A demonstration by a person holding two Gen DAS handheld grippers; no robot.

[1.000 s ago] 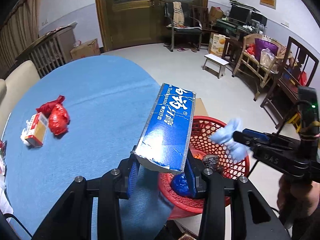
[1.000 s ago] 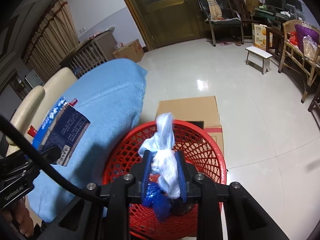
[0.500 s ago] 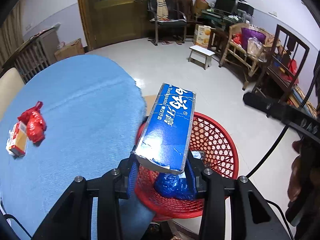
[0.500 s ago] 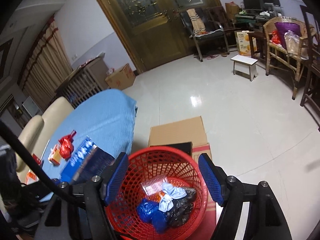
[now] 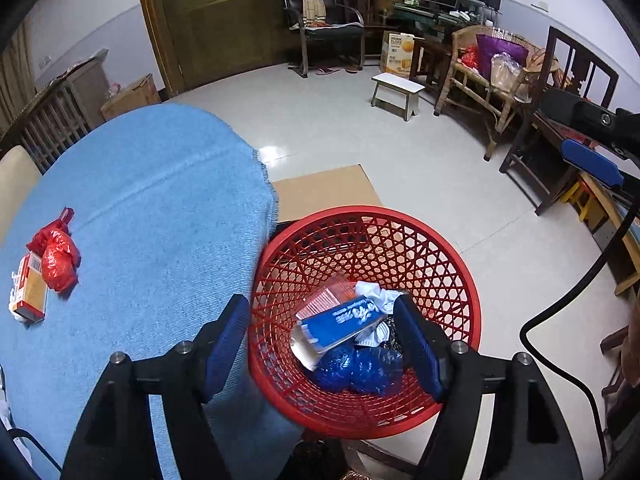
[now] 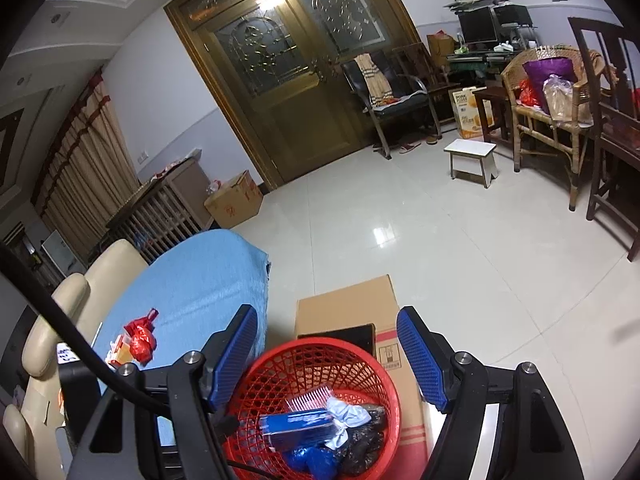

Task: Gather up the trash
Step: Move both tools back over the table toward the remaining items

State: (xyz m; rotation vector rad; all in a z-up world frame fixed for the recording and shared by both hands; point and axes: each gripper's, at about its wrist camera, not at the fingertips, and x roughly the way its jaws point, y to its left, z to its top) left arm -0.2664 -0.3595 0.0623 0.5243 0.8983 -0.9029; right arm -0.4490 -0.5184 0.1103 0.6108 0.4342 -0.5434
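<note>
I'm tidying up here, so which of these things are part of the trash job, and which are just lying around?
Job: red basket, blue box inside it, red bag and small carton on the table.
Lying about: white stool, wicker chair, flat cardboard.

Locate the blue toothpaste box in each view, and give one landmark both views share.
Left wrist: toothpaste box lies in the red basket, lower centre, between the fingers.
Right wrist: toothpaste box in the basket, bottom centre.
Shared landmark: white stool.
</note>
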